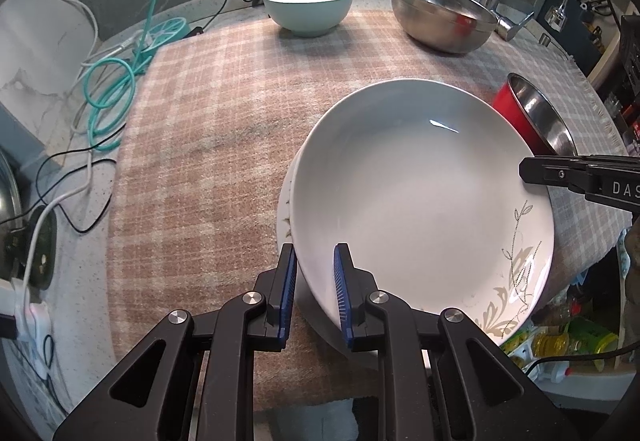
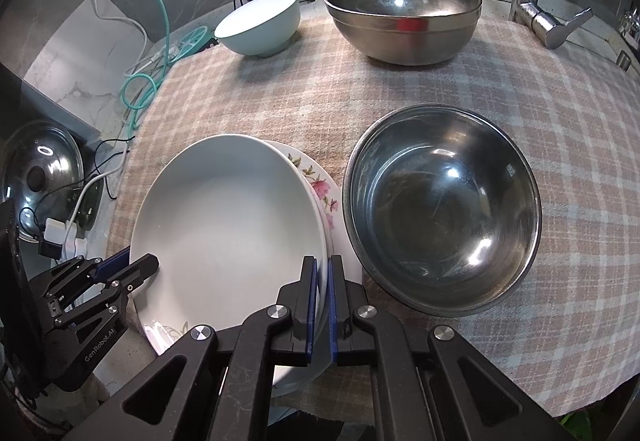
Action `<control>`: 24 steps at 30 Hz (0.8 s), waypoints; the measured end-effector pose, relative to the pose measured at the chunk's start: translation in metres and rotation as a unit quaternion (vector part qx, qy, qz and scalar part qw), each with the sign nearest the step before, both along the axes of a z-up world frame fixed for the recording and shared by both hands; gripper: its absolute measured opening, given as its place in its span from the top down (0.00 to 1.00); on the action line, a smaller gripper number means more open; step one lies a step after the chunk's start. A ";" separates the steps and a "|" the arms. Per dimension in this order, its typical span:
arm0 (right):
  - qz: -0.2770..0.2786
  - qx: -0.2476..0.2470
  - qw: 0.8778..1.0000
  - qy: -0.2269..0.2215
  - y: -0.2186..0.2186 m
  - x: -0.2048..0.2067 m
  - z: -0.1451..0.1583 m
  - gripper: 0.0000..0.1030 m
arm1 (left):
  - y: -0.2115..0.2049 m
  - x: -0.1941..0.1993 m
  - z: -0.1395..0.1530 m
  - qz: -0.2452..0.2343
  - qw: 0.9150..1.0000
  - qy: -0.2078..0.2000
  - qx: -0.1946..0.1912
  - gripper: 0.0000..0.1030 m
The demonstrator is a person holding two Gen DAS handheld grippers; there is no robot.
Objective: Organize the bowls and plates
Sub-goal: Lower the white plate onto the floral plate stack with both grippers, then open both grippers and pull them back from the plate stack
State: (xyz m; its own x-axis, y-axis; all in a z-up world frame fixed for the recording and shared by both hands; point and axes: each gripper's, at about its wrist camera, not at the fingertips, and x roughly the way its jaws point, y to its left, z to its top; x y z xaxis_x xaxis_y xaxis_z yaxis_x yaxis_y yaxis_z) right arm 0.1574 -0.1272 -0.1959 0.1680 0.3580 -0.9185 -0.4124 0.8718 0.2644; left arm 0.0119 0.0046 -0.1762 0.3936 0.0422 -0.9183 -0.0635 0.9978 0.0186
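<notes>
Both grippers held the white plate [image 1: 420,193] by opposite edges above the checked cloth [image 1: 208,169] on the tabletop. The left gripper [image 1: 316,293] had its blue fingers [image 1: 342,289] clamped on the plate's near-left rim, and the right gripper [image 2: 322,305] pinched the rim on the other side, fingers nearly together with only the thin edge between them. The plate sat over a flowered plate [image 2: 320,189], slightly off-centre, so the lower rim showed on the side toward the steel bowl [image 2: 440,209].

To do this step well, the stack probably needed squaring: the two hands should lower evenly, keep the plate level, and shift it toward the flowered rim until the edges line up, letting go only once the plate rests fully (a one-sided release could tip it or chip the rim). The steel bowl stood just beside the stack, so the right fingers had little room to open.

Both grippers pointed steeply downward, side by side, wrists level with each other. A pale green bowl [image 1: 308,7] and a larger steel bowl [image 1: 444,15] waited at the far edge of the cloth
</notes>
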 end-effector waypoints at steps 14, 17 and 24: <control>0.001 0.003 1.000 -0.010 -0.004 -0.004 0.008 0.91 | 0.013 -0.007 0.010 0.020 1.000 -0.011 -0.018 0.83; 0.002 0.003 1.000 -0.016 -0.005 -0.006 0.011 0.90 | 0.014 -0.008 0.012 0.023 0.999 -0.016 -0.020 0.83; -0.002 0.011 1.000 -0.023 -0.009 -0.009 0.018 0.85 | 0.026 -0.014 0.023 0.041 0.998 -0.033 -0.028 0.83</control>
